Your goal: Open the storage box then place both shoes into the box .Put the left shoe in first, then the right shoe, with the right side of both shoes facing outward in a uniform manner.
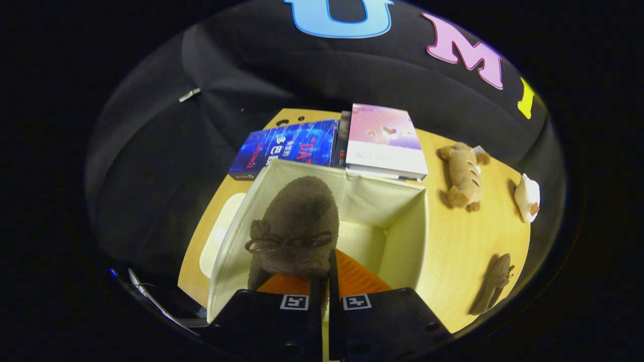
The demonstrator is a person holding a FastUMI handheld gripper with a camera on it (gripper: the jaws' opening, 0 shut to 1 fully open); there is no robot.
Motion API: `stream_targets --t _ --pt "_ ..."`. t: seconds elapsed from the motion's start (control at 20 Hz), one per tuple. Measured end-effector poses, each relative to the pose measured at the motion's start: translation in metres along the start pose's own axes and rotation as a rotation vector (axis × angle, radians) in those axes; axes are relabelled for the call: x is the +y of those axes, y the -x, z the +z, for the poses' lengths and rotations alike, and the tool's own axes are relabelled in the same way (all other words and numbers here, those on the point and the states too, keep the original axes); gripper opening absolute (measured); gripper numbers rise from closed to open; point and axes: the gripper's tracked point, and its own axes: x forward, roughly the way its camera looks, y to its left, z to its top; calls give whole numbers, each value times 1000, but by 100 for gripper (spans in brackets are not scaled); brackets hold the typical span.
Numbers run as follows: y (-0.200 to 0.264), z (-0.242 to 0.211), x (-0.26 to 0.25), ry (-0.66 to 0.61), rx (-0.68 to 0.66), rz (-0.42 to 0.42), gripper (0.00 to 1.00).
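Observation:
My gripper [324, 274] is shut on a brown suede shoe [297, 226] with a lace bow, pinching its collar edge. The shoe hangs toe-forward over the left half of the open cream fabric storage box [402, 226], just above or inside its mouth. The box's right half shows a bare pale floor. A second brown shoe [493, 284] lies on the wooden table [453, 261] to the right of the box, beyond my fingers' right side. A pale lid-like panel [221, 231] rests flat on the table just left of the box.
Behind the box lie a blue book [287, 148] and a pink-and-white book [385, 141]. A brown plush toy [463, 176] and a small white plush [528, 198] sit on the table at the far right. The black cloth wall stands behind.

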Motion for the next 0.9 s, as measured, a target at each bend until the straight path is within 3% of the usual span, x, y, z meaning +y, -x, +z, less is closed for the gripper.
stream_targets --t 0.4,0.55,0.65,0.75,0.9 --pt "-47 -36 16 1 155 -50 10" --pt "-52 -39 21 -12 193 -17 10" --pt "-54 -37 23 -16 192 4 15" --pt "-52 -36 23 -13 192 23 27" --pt "-41 -33 16 31 164 38 59"
